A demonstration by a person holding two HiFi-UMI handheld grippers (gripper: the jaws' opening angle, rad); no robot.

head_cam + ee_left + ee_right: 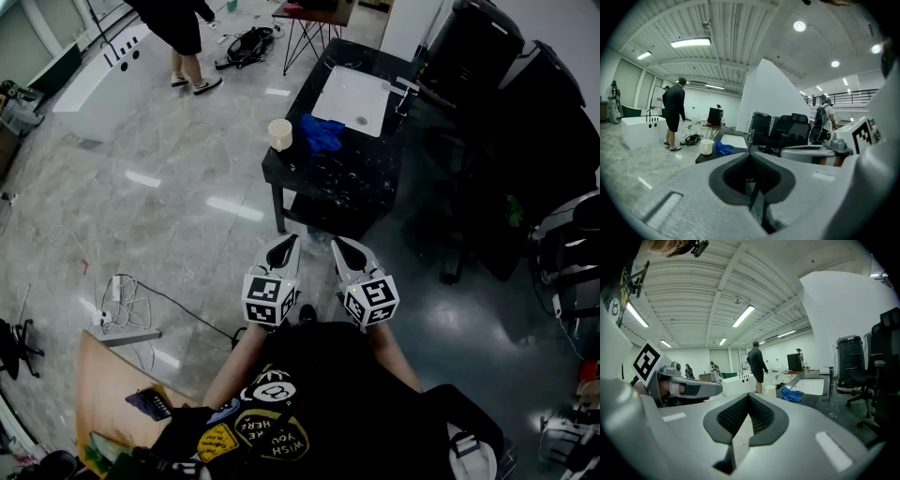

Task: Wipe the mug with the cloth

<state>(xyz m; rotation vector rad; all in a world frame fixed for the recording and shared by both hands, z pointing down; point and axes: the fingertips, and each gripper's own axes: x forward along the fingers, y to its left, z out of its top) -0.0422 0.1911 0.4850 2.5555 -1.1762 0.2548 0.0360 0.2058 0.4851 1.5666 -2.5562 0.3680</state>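
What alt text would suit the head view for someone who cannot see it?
Seen from above, a person in a black shirt holds the left gripper and right gripper, both shut and empty, toward a black speckled table ahead. It holds a cream cylindrical mug, a crumpled blue cloth beside it and a white rectangular sink.

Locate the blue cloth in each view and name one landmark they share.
Head view: blue cloth at upper centre, on the black table.
Left gripper view: left of centre.
Right gripper view: right of centre.
Shared landmark: the cream mug, immediately left of the cloth in every view.
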